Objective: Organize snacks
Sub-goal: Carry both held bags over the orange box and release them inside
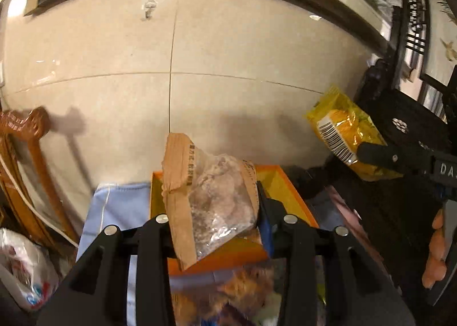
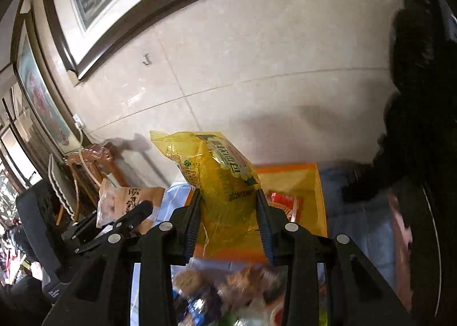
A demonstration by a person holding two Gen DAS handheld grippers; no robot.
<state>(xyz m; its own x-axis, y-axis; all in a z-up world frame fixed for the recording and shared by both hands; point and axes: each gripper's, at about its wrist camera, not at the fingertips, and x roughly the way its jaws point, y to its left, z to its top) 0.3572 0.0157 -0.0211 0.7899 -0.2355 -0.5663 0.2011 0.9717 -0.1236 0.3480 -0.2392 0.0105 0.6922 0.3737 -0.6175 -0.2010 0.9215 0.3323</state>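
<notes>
My left gripper (image 1: 214, 197) is shut on a brown-paper snack bag with a clear window (image 1: 211, 200), held up over an orange tray (image 1: 288, 186). In the same view the right gripper (image 1: 368, 151) carries a yellow snack bag (image 1: 342, 129) at the right. In the right wrist view my right gripper (image 2: 228, 193) is shut on that yellow bag (image 2: 220, 169), above the orange tray (image 2: 302, 183), which holds a red packet (image 2: 285, 201). The left gripper's finger (image 2: 140, 210) and its brown bag (image 2: 128, 200) show at the left.
Blurred loose snacks (image 1: 242, 291) lie below the grippers on a light blue cloth (image 1: 122, 206). A wooden chair (image 1: 28, 154) and a white plastic bag (image 1: 25, 263) stand at the left. A tiled wall (image 1: 228, 54) rises behind. A hand (image 1: 437, 251) grips the right handle.
</notes>
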